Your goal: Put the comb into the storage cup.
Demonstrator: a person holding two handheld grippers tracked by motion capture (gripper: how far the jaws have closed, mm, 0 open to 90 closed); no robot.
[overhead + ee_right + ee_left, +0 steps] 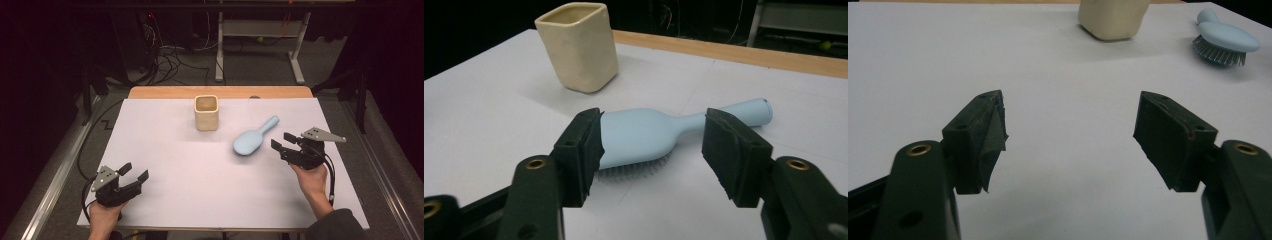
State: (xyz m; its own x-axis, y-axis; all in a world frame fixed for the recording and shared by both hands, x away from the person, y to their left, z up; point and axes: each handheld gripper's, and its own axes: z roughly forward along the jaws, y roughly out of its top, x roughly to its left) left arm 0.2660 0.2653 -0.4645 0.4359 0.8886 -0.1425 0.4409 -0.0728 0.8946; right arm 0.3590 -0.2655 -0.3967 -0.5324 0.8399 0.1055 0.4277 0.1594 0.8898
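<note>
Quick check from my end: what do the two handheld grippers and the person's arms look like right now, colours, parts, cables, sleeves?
Both the left gripper and the right gripper are black, each with two blocky jaws faced with dark pads, brass-ringed holes in the jaw arms, and a grey three-cornered plate with small dots on top. A black cable trails from each. The right arm wears a dark grey sleeve.

Table sheet (200,165) evenly lit from above; dark surroundings, soft faint shadows, slight grain, near jaws blurred
</note>
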